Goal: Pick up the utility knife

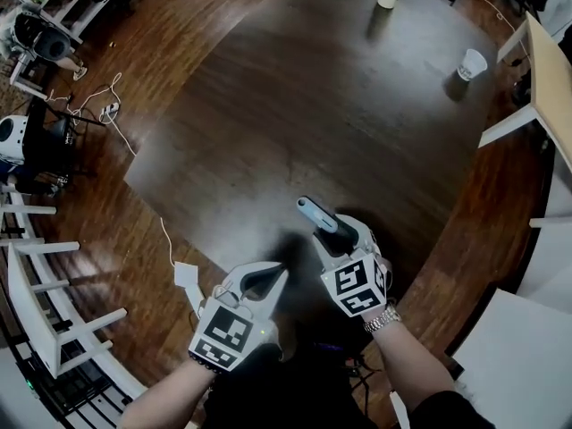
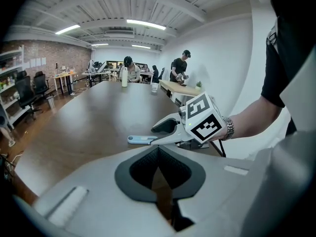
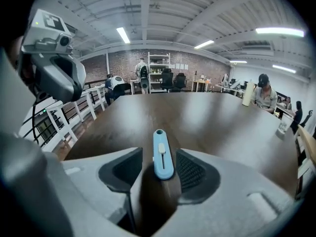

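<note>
**Head view: blue utility knife [image 1: 315, 213] sits between the spread jaws of the right gripper [image 1: 342, 233]**

A person leans over a large dark wooden table [image 1: 268, 105] with a gripper in each hand, both angled downward near the table's close edge. The right gripper view shows its jaws standing wide apart. The knife lies lengthwise in the gap, slider facing up, with a sliver of space on either side, so neither pad presses on it. The knife's front end pokes out past the fingertips toward the middle of the table. From the left gripper view it looks level and very low over the wood, though whether it rests on the surface cannot be told.

The left gripper [image 1: 279, 273], just beside the right one and nearer the person, is closed, its dark pads meeting at the tips with nothing between them.

A metal watch [image 1: 382, 318] shows on the right wrist. A paper cup [image 1: 472, 63] stands well apart at the far right of the table, and several people [image 2: 178, 69] sit or stand at the far end of the room.
</note>
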Demonstrator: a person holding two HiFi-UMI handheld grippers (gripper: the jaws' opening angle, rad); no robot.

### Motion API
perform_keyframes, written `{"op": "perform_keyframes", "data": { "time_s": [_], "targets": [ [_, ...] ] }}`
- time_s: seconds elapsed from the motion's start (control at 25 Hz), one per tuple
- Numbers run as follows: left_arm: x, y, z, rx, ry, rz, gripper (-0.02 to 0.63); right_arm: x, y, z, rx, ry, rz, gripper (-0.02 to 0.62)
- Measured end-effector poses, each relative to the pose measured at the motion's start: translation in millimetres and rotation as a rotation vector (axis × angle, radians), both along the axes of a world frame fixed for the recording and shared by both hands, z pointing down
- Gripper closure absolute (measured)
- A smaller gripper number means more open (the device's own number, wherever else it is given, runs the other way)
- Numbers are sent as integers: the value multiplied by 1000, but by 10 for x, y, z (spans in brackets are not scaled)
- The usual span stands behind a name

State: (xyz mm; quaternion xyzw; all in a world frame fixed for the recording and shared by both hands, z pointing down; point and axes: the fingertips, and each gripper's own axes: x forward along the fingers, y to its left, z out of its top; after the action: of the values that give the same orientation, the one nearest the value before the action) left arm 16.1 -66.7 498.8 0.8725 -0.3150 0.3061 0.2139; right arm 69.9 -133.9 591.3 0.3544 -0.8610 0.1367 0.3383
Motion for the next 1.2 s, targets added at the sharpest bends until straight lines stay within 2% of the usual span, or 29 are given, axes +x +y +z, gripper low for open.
{"op": "perform_keyframes", "data": {
  "time_s": [0.48,0.68,0.8,1.2],
  "targets": [
    [10,-105,111,-27,-22,-22,589,-97,-100,244,-60,30,-55,402],
    [36,-124,99,-24,-29,-24,589,-152,-61,241,-68,40,-92,457],
    [20,-118,102,-20,-34,-28,589,-150,-51,250,-71,48,-90,462],
    [-88,-129,-87,34,-6,-24,589,-176,-79,-130,4,44,-33,463]
  ]
}}
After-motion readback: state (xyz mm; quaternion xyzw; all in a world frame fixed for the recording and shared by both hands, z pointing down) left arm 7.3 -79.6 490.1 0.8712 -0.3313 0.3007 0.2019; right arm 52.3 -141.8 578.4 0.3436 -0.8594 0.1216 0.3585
